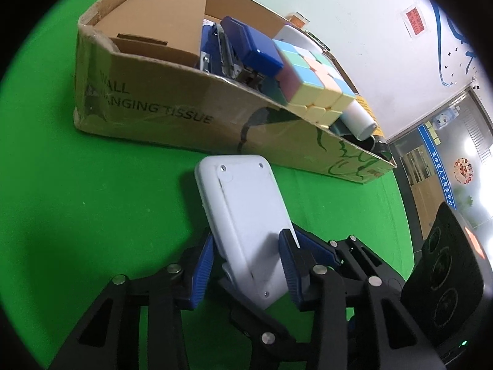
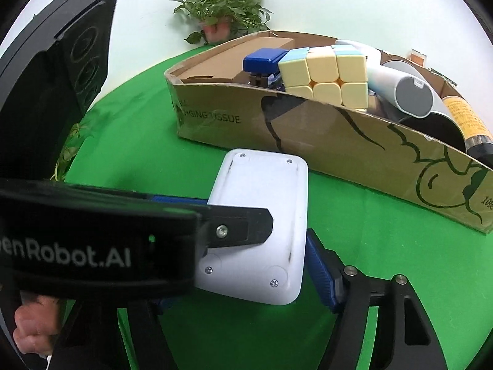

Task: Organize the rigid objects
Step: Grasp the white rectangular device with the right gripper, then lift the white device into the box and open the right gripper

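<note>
A flat white device (image 1: 246, 203) lies back side up and tilted on the green table, just in front of the cardboard box (image 1: 172, 117). My left gripper (image 1: 246, 243) is shut on its near end, with blue pads (image 1: 286, 265) pressing both faces. In the right wrist view the same white device (image 2: 262, 191) sits between the fingers of my right gripper (image 2: 246, 246). The right blue pad (image 2: 320, 271) stands right beside the device's edge. The left gripper's body (image 2: 92, 246) hides the other finger, so contact is unclear.
The cardboard box (image 2: 339, 141) holds a pastel puzzle cube (image 2: 326, 77), a blue stapler (image 2: 265, 58), a white tube (image 2: 400, 89) and a dark bottle (image 2: 468, 123). A potted plant (image 2: 222, 15) stands behind the box. A hand (image 2: 34, 326) grips the left gripper's handle.
</note>
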